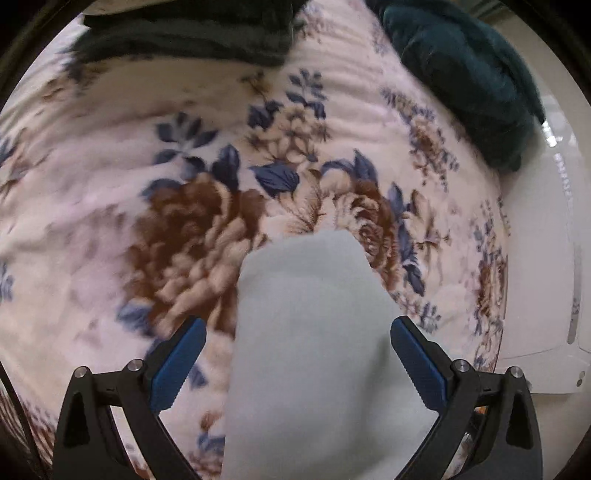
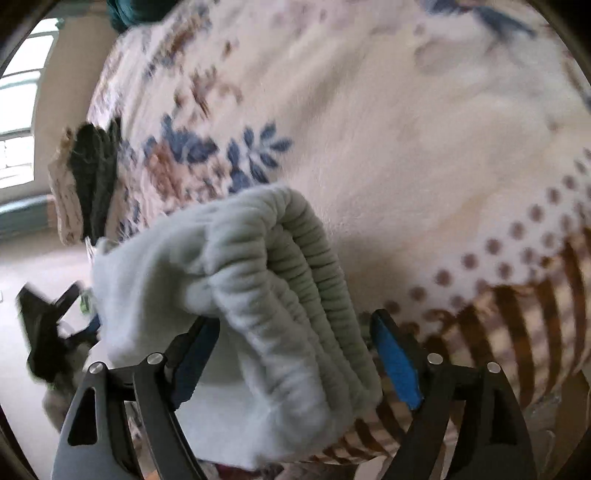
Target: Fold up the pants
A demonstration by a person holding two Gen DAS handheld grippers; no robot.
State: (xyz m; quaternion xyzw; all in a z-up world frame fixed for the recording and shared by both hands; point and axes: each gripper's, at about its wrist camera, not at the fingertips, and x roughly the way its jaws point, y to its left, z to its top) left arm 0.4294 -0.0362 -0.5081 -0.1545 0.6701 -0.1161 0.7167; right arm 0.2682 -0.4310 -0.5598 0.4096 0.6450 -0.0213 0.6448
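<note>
The pants are pale mint-grey fleece. In the left wrist view a smooth end of the pants (image 1: 310, 332) lies between the fingers of my left gripper (image 1: 297, 339), whose blue pads stand wide apart, so it is open. In the right wrist view the ribbed waistband of the pants (image 2: 280, 280) is bunched between the fingers of my right gripper (image 2: 295, 343), also open, with the cloth draped over the left pad (image 2: 192, 365). The left gripper (image 2: 48, 332) shows blurred at the left edge of that view.
The pants lie on a bed with a floral blanket (image 1: 207, 206), white with brown and blue flowers. A dark green garment (image 1: 469, 77) and a dark folded cloth (image 1: 192, 33) lie at the far side. Dark clothes (image 2: 96, 177) hang at the bed edge, floor beyond.
</note>
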